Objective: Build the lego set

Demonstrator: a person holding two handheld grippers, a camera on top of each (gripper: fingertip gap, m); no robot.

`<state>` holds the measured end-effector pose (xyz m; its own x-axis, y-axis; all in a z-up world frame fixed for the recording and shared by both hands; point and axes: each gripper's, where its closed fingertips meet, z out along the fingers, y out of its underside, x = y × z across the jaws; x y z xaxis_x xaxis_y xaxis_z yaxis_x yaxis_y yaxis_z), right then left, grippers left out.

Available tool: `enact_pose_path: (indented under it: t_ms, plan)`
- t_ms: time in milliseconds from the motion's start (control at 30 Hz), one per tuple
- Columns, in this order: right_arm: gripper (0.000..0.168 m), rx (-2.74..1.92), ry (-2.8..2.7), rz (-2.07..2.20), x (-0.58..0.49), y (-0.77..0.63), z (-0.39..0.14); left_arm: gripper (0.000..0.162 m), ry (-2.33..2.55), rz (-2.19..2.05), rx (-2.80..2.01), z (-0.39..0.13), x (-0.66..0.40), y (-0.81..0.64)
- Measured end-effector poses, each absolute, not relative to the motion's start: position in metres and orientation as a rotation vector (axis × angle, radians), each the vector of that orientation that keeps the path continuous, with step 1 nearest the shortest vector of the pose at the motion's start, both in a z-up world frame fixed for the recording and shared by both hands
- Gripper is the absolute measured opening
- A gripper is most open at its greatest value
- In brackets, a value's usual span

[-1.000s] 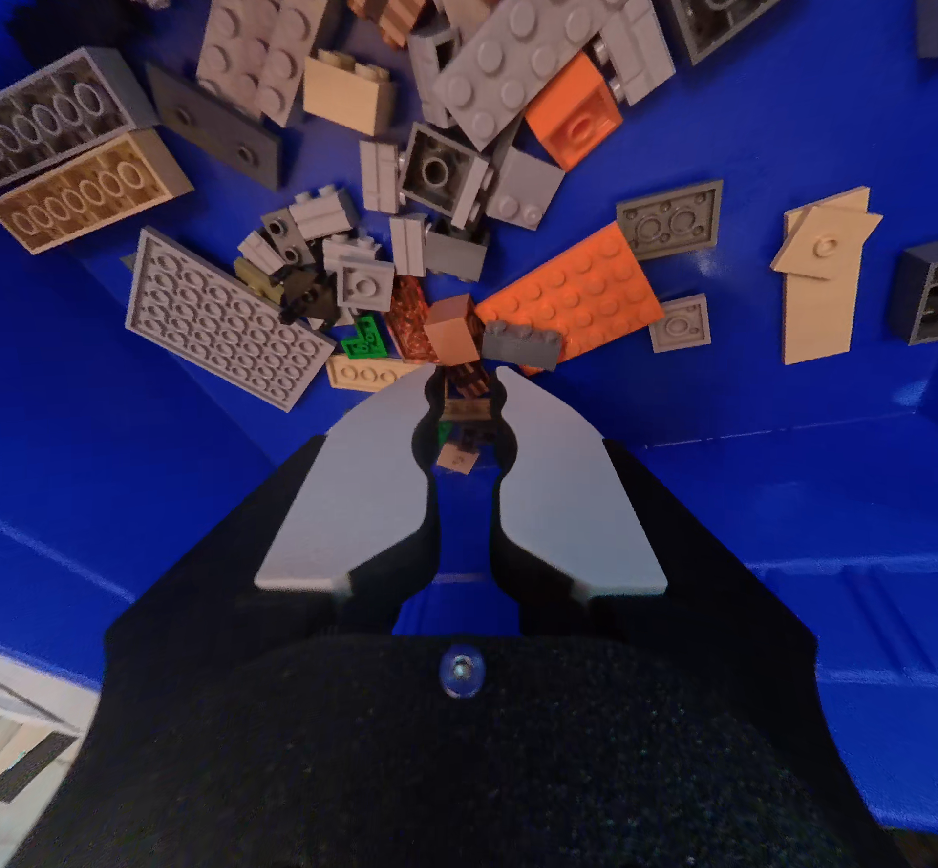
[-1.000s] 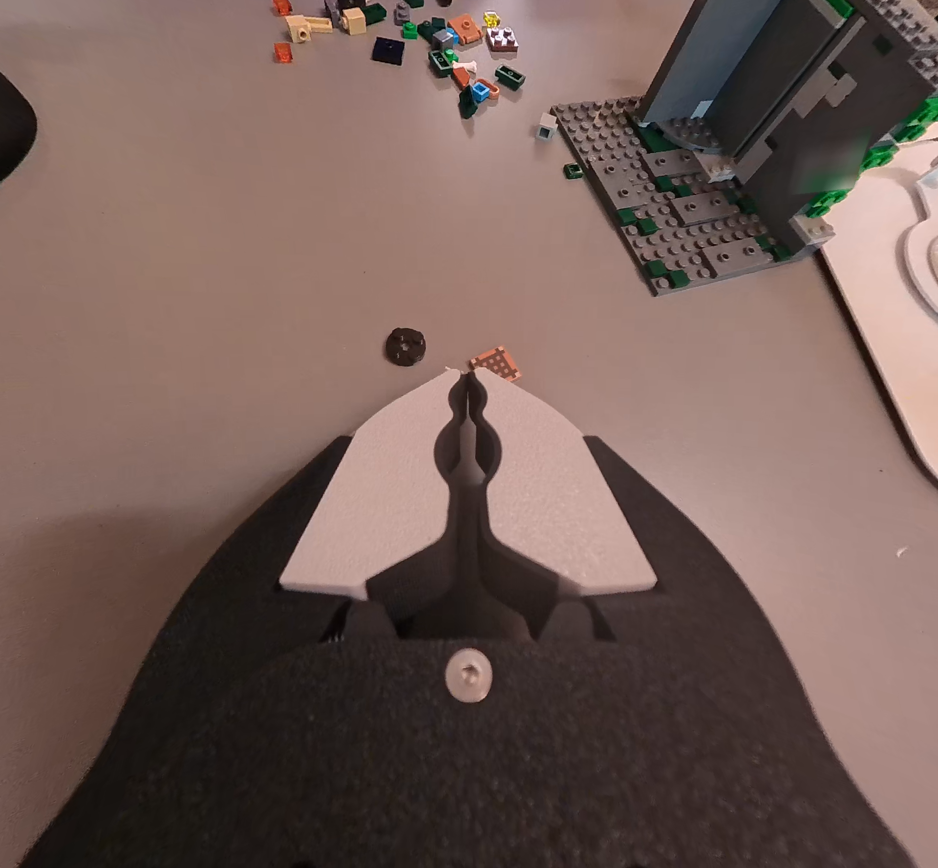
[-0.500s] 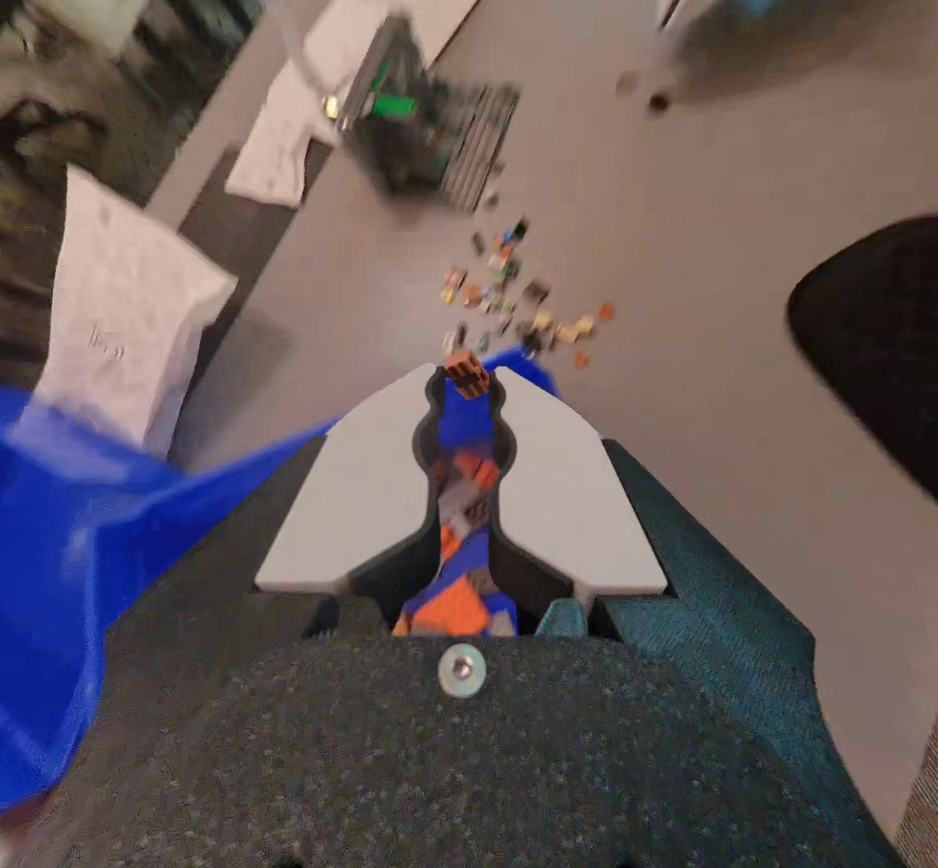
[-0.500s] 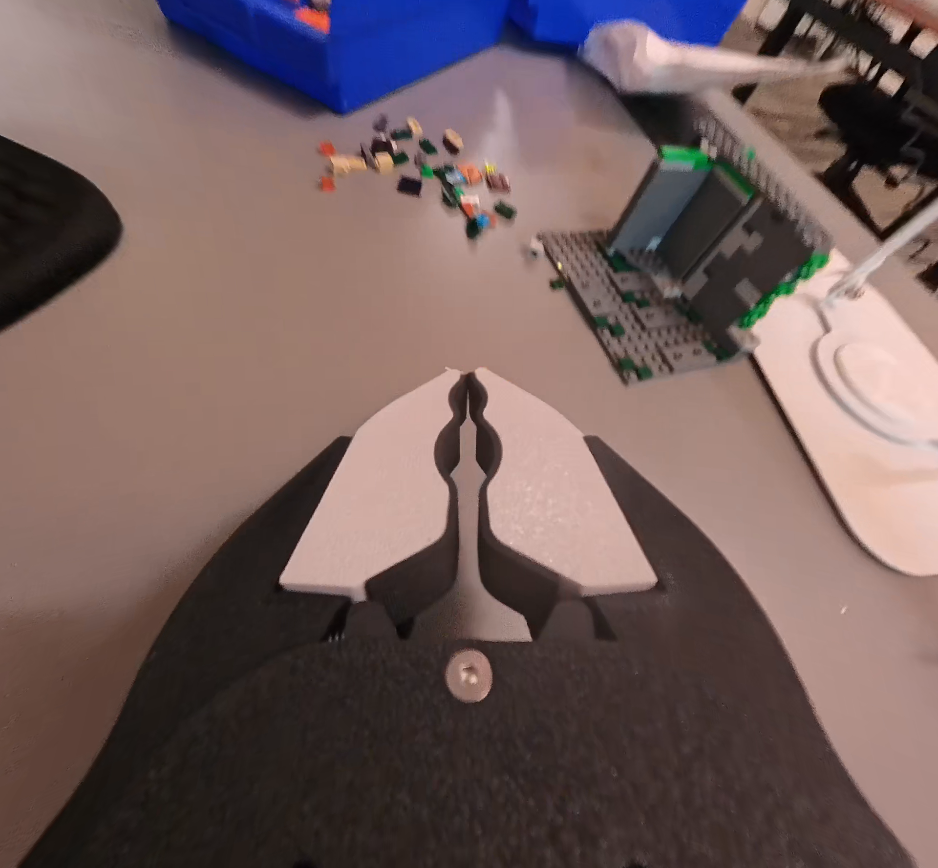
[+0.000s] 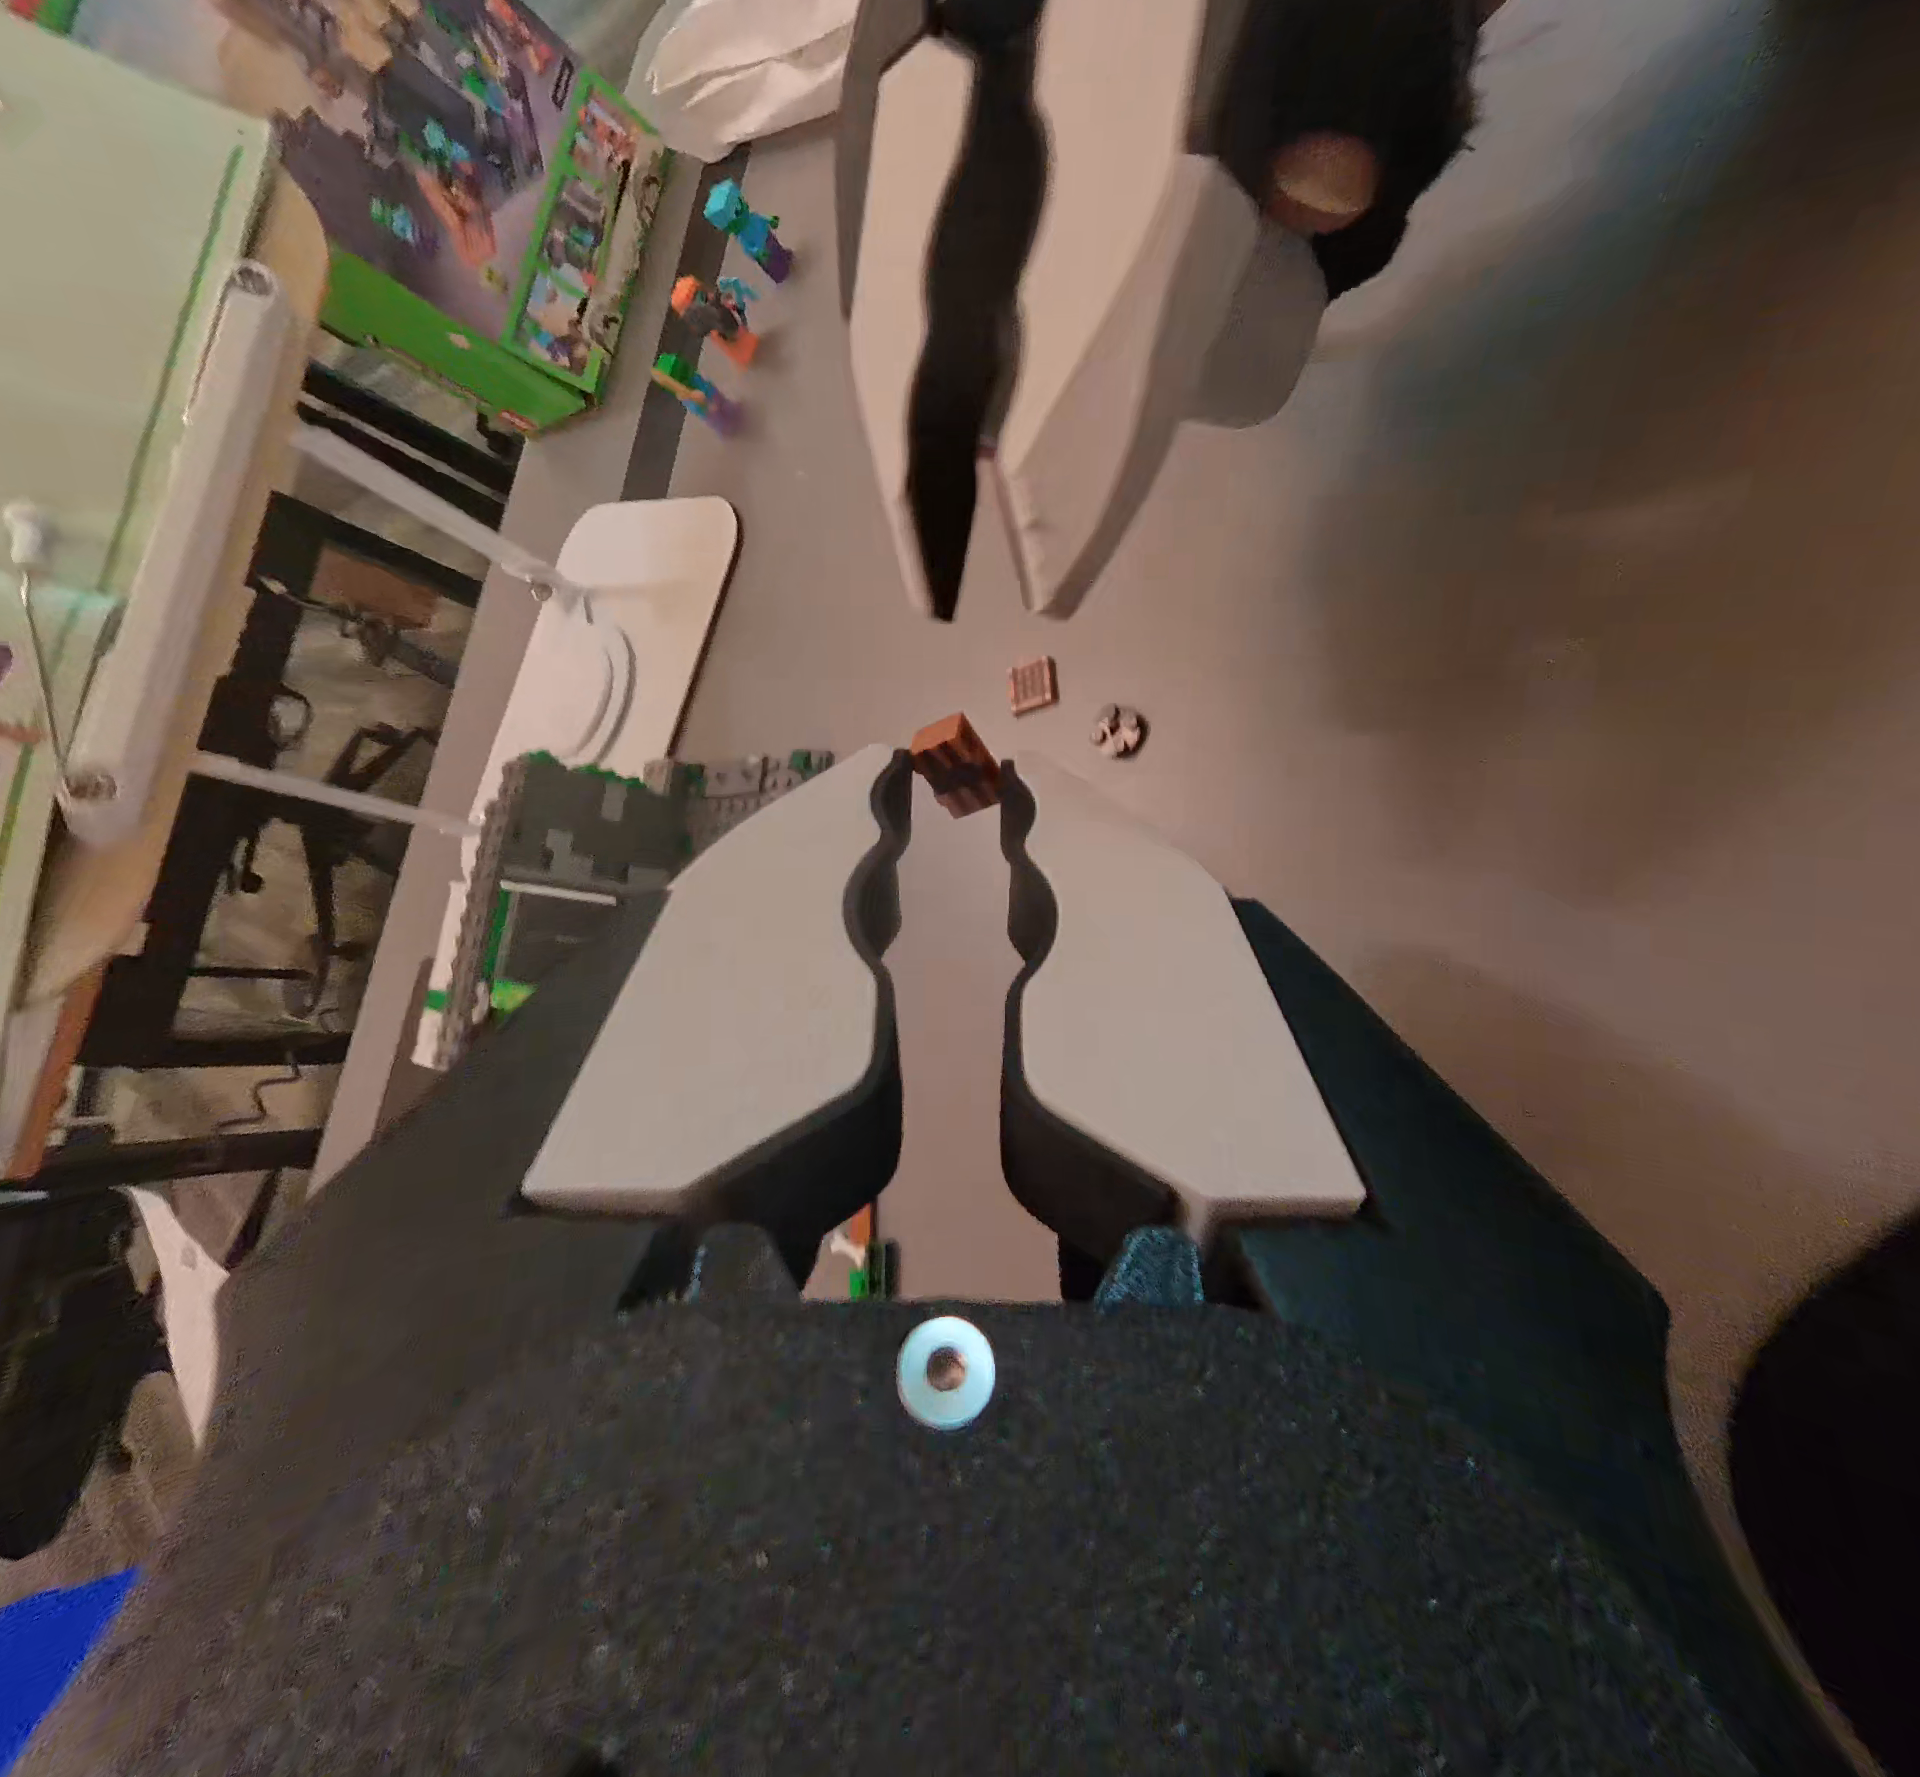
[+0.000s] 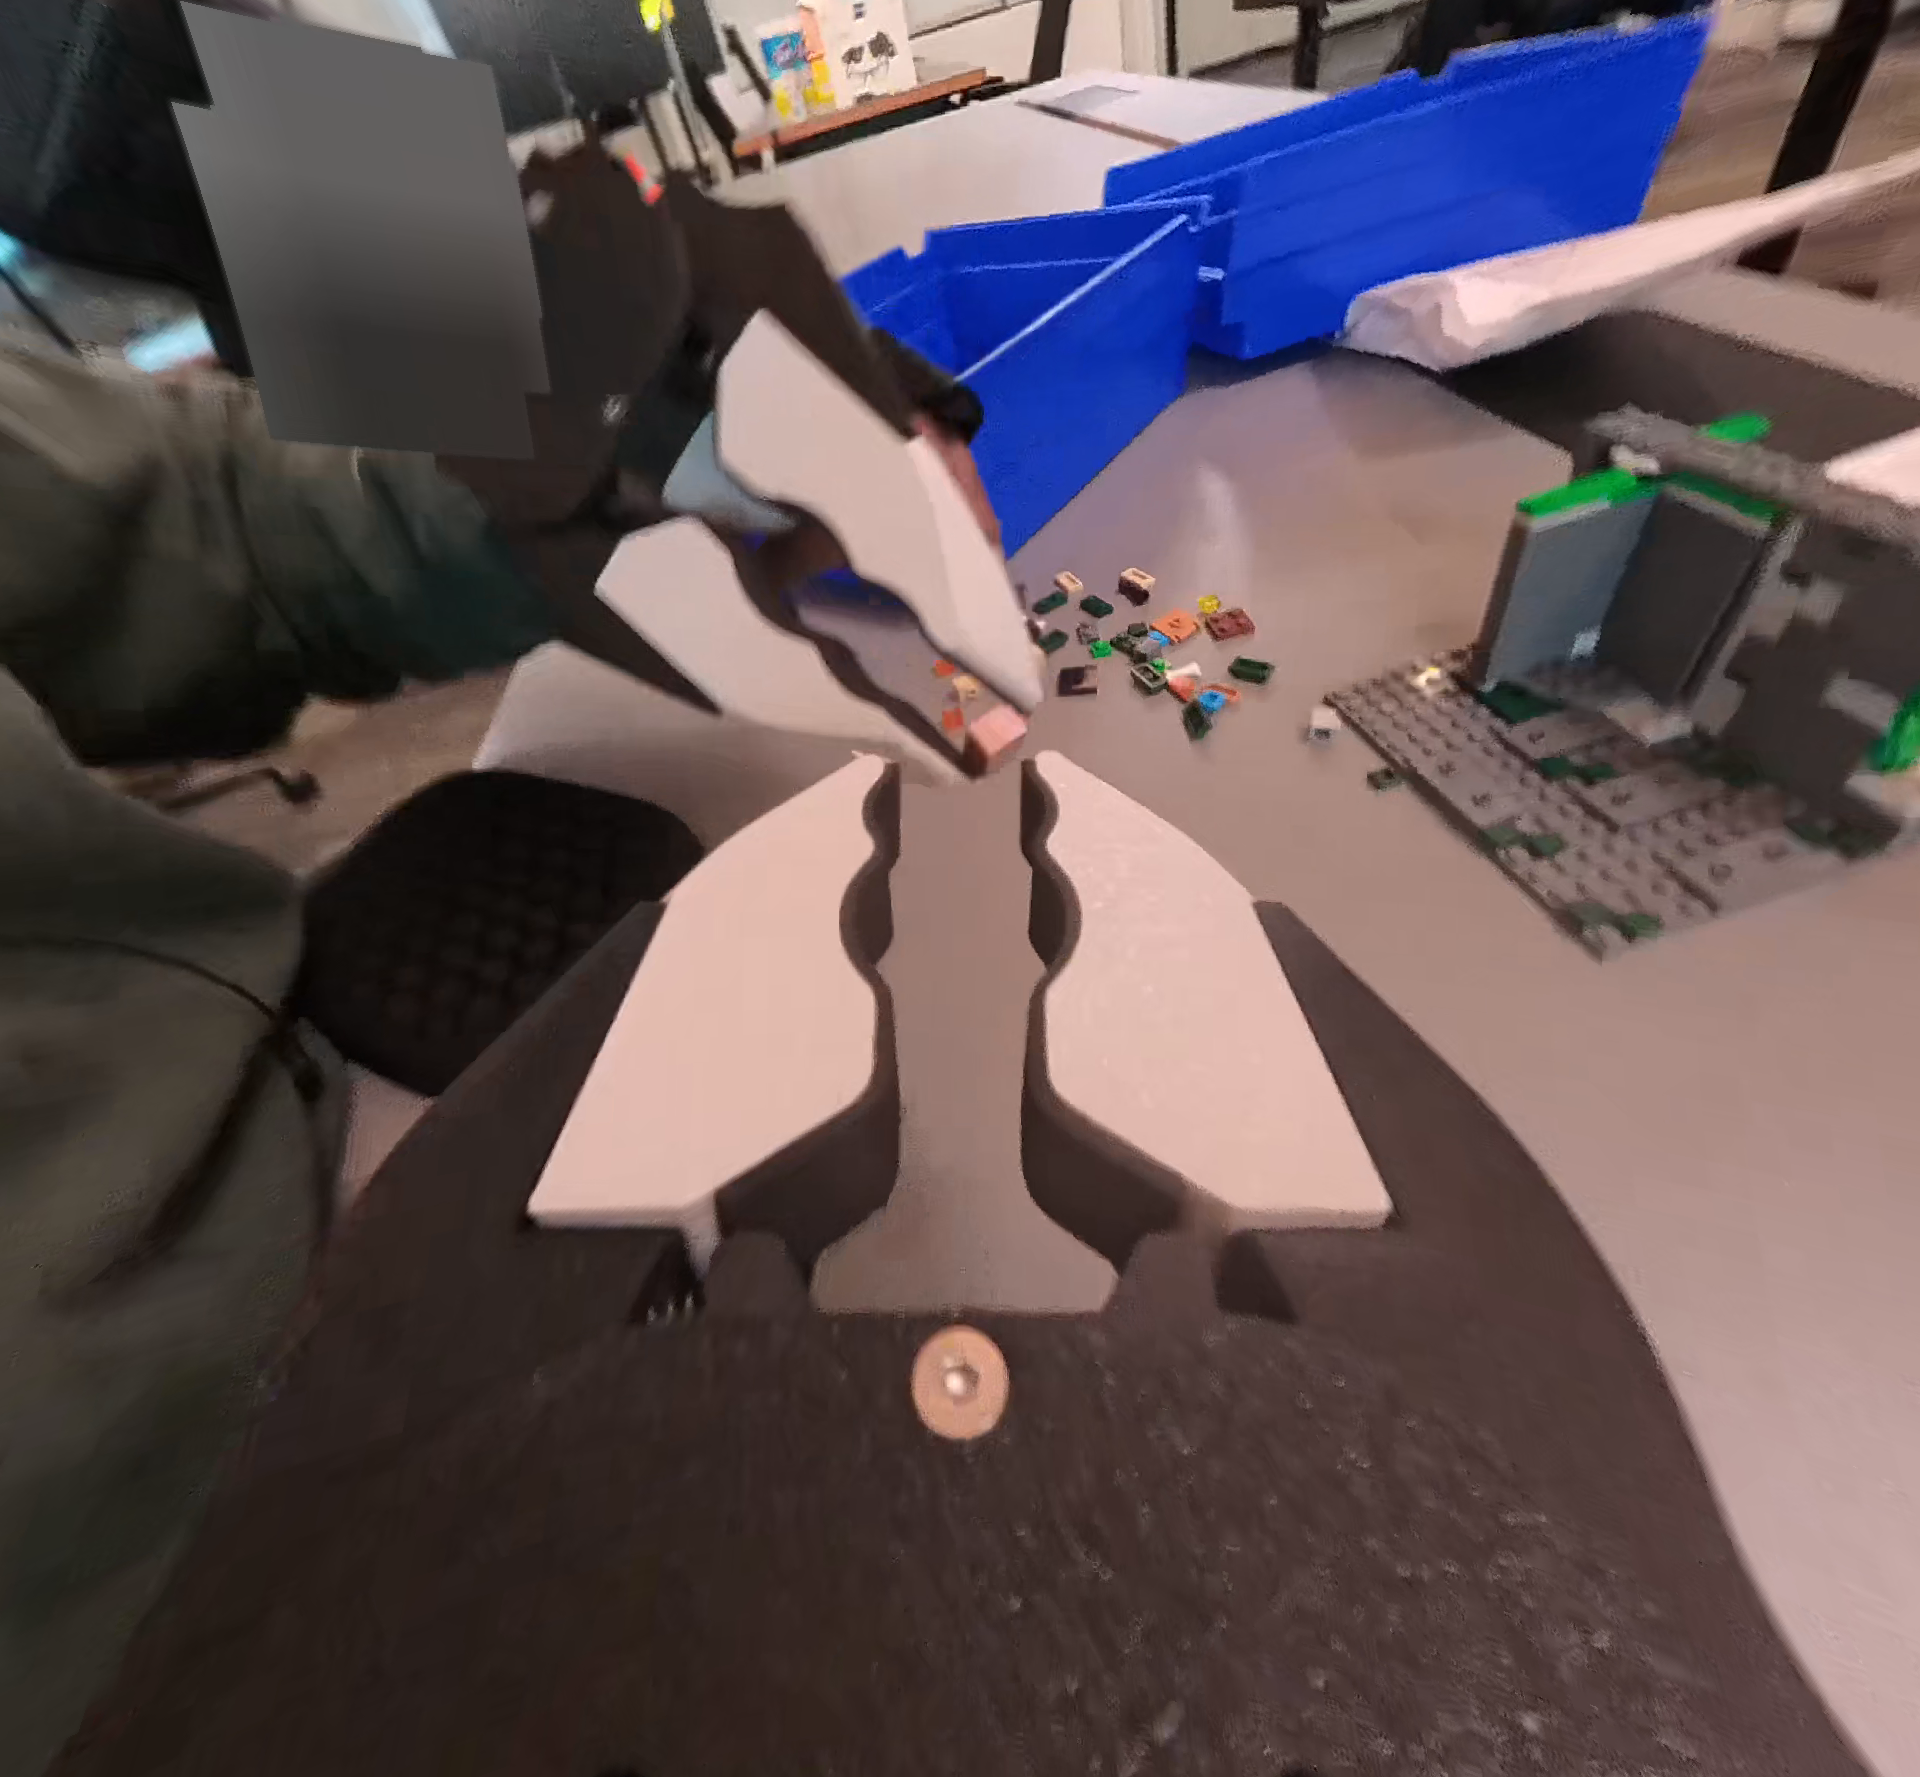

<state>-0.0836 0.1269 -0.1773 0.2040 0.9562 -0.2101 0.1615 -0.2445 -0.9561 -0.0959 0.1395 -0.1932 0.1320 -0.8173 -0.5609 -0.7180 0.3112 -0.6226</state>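
Note:
My left gripper (image 5: 954, 771) is shut on a small brown grooved brick (image 5: 958, 777) and holds it above the grey table. In the right wrist view the left gripper (image 6: 992, 735) comes in from the left, and its brick (image 6: 995, 738) sits just past my right gripper's tips. My right gripper (image 6: 956, 771) is open and empty; it also shows in the left wrist view (image 5: 992, 607), pointing at the brick. The partly built grey and green lego model (image 6: 1662, 667) stands on its baseplate at the right.
A brown square tile (image 5: 1034, 686) and a black round piece (image 5: 1120, 728) lie on the table below the grippers. A pile of small loose pieces (image 6: 1143, 647) lies before the blue bins (image 6: 1299, 273). A lego box (image 5: 468, 200), minifigures (image 5: 727, 293), a white pad (image 5: 623, 626) and a black chair (image 6: 468, 896) are nearby. Both grippers' tips are close together, under 4 cm apart. Both grippers' tips are roughly 11 cm from the black round piece (image 5: 1120, 728).
My left gripper lifted the brown brick out of the blue bin and carried it over the table to my right gripper. My right gripper rose from the table and opened.

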Motion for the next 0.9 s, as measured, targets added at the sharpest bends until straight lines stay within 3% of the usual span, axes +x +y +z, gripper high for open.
enact_pose_path:
  t_ms: [300, 367, 467, 600, 767, 900]
  plan:
    - [0.024, -1.854, -0.932, 1.214, -0.076, 0.142, -0.198, 0.016, 1.654, 0.110, -1.295, -0.201, -0.067, 0.146]
    - [0.012, -1.843, -0.923, 1.196, -0.078, 0.143, -0.199, 0.016, 1.660, 0.143, -1.278, -0.203, -0.066, 0.146]
    - [0.011, -1.819, -0.952, 1.194, -0.077, 0.142, -0.199, 0.016, 1.643, 0.133, -1.279, -0.203, -0.067, 0.146]
    - [0.011, -1.579, -1.091, 1.203, -0.070, 0.133, -0.184, 0.030, 1.547, -0.208, -1.446, -0.203, -0.068, 0.141]
    - [0.010, -1.305, -1.155, 1.244, -0.061, 0.115, -0.161, 0.020, 1.296, -1.003, -1.518, -0.171, -0.058, 0.116]
    - [0.010, -1.197, -1.164, 1.232, -0.059, 0.108, -0.151, 0.014, 1.197, -1.269, -1.462, -0.151, -0.053, 0.107]
